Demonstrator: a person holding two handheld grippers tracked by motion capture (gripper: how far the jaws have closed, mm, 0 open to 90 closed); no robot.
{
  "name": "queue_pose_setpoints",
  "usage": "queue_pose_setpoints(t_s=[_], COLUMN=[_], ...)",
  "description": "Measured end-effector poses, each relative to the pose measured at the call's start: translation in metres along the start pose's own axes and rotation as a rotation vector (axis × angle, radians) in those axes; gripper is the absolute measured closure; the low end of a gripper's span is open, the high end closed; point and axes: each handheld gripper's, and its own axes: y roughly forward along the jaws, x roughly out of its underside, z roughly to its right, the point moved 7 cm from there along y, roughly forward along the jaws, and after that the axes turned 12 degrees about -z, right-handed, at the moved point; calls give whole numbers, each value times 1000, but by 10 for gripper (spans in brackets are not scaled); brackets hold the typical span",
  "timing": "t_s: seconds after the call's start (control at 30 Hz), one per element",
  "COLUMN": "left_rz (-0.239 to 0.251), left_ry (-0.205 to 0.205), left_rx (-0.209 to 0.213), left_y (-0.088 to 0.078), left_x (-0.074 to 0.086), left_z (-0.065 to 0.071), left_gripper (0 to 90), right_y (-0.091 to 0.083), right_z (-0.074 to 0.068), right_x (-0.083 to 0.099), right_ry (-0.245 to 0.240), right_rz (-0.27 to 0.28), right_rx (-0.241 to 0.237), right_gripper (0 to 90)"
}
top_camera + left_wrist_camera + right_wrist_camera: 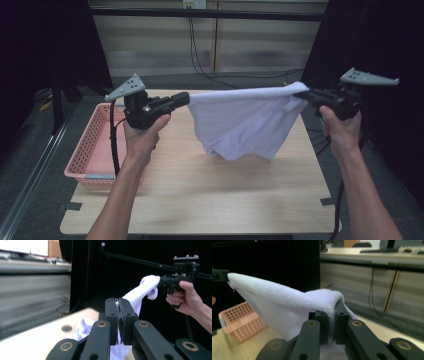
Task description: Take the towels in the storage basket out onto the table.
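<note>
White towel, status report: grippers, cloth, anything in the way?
Left gripper and right gripper shut on white towel, top edge stretched between them. Lower part hangs above the table. Pink basket off left, clear.

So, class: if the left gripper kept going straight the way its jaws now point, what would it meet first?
The left gripper points along the stretched white towel it is clamped on, so past the cloth it would probably meet the right gripper at the far corner; depth is hard to judge.
</note>
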Motion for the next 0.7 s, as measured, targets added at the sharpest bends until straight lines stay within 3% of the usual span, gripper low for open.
queue_pose_setpoints(t_s=[0.13, 0.17, 0.23, 0.33, 0.4, 0.53, 0.6, 0.7], left_rz=[39, 30, -7, -67, -123, -205, -249, -332], left_ry=[58, 72, 77, 19, 0, -93, -118, -148], left_rx=[-7, -5, 18, 73, 92, 175, 210, 259], left_y=[-17, -19, -21, -19, -18, -22, -25, -27], left_x=[-24, -23, -8, 39, 78, 150, 180, 218], left_z=[17, 22, 28, 33, 40, 56, 67, 83], left_gripper=[870, 870, 869, 869, 869, 868, 867, 865], right_y=[-27, -33, -40, -40, -36, -37, -38, -42], right_z=[-14, -19, -27, -35, -43, -67, -80, -97], right_x=[-36, -38, -29, 14, 55, 140, 179, 229], right_ry=[-45, -58, -79, -84, -79, -67, -61, -27], right_rz=[72, 83, 55, -36, -118, -278, -360, -439], right_rx=[-1, -14, -19, -44, -62, -104, -125, -159], right_gripper=[848, 849, 850, 850, 851, 852, 852, 849])
